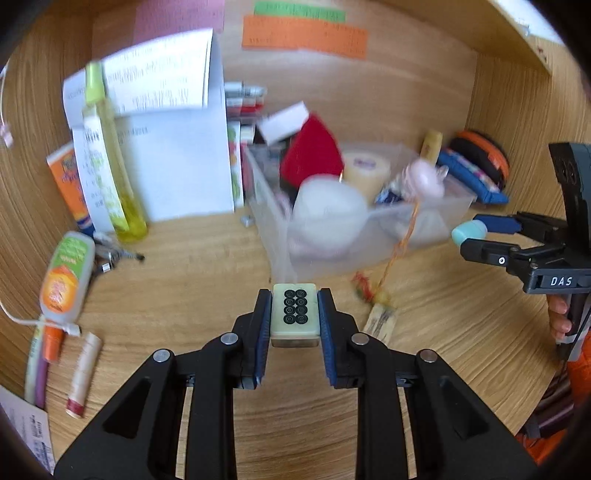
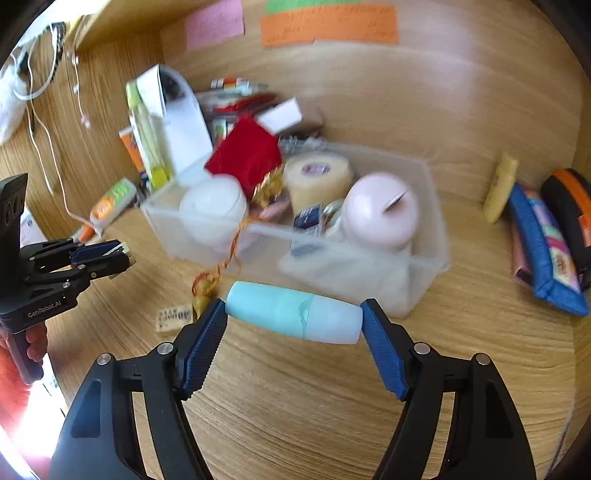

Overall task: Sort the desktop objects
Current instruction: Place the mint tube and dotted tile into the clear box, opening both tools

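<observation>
While the left hand-held gripper (image 1: 294,317) clamps a mahjong tile (image 1: 294,314) between its blue pads, jaws nearly closed to the tile's width, the right hand-held gripper (image 2: 293,321) is spread much wider, grasping a pale blue tube (image 2: 293,312) endwise, one pad on each end. The tile shows eight black rings face-up and sits above the bench (image 1: 192,266), just short of the clear bin (image 1: 354,221). The tube lies crosswise between the right fingers, close to the bin's near wall (image 2: 332,258).

The bin holds a red pouch (image 2: 245,155), a tape roll (image 2: 319,181), a white round thing (image 2: 212,210) and a pink round one (image 2: 380,214). A gold cord (image 2: 225,254) hangs over its near edge down to a tag (image 2: 173,319) on the bench, between the two grippers.

Left of the bin stand papers (image 1: 177,147) and a yellow bottle (image 1: 110,158); a lotion bottle (image 1: 66,277) and a lip stick (image 1: 83,373) lie nearer. Right of the bin, a blue pouch (image 2: 546,251) leans at the wooden side wall. The wooden back wall, with an orange note (image 2: 328,24), rises close behind the bin. Bare bench is open under and in front of both grippers.
</observation>
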A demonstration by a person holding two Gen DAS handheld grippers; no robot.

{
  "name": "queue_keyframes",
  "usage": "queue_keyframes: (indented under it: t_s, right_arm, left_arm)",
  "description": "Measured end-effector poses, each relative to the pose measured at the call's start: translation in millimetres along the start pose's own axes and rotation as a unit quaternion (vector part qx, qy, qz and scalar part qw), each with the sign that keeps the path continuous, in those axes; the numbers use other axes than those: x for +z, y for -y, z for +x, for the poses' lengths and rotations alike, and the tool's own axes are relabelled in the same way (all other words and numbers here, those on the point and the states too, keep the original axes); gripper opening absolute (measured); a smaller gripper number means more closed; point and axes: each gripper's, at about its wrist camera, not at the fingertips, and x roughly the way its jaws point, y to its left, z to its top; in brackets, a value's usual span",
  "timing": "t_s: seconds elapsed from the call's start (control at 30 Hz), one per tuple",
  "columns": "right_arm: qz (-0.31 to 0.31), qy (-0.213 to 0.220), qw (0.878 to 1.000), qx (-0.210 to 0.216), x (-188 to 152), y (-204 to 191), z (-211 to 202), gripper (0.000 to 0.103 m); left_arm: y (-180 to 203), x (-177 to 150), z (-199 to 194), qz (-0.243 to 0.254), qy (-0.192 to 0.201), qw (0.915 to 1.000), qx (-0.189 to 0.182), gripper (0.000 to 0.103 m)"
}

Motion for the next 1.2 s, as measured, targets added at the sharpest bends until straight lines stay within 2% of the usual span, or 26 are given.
queue_keyframes:
  t_s: [0.27, 0.53, 0.8, 1.0, 1.2]
  right_arm:
    - [0.003, 0.047, 0.999, -0.005, 20.2, 8.2, -24.5, 0.071]
    - [-0.008, 0.059, 0.998, -0.01, 41.6, 11.0, -16.6, 0.071]
    - [-0.033, 0.047, 0.998, -0.016, 63.7, 11.0, 6.8, 0.071]
    - [-0.07, 0.03, 0.997, -0.024, 75.8, 1.3, 30.7, 0.071]
    - [-0.07, 0.022, 0.997, 0.0, 71.6, -0.4, 46.8, 0.071]
  left_arm:
    - [10.3, 30.1, -14.6, -0.003, 0.051, 0.9986, -0.016, 0.024]
    - [15.8, 55.3, -2.8, -0.01, 0.058, 0.9978, -0.03, 0.024]
    - [22.6, 81.7, 18.9, -0.009, 0.047, 0.9976, -0.05, 0.024]
    - [29.6, 104.4, 51.2, -0.016, 0.013, 0.9971, -0.073, 0.024]
    - [39.7, 112.6, 77.1, -0.025, -0.004, 0.9955, -0.091, 0.024]
